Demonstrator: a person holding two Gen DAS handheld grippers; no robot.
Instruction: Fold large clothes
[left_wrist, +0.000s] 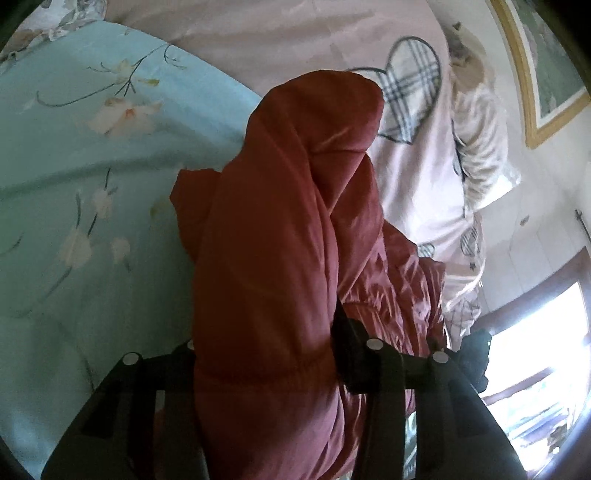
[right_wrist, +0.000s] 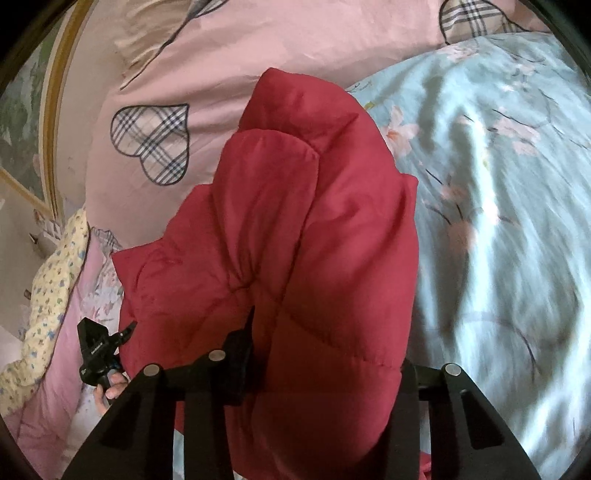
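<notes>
Left wrist view | red padded jacket (left_wrist: 280, 236) bunched over the blue floral sheet (left_wrist: 74, 166) | left gripper (left_wrist: 269, 354) and right gripper (right_wrist: 325, 354) each clamped on puffy folds | likely light, soft, slippery; grip seams, hem.

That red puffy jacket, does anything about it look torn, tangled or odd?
Nothing looks damaged. The red jacket is bunched into a thick roll, pinched by the right gripper and the left gripper above the blue floral bedspread. It is lumpy rather than flat.
</notes>
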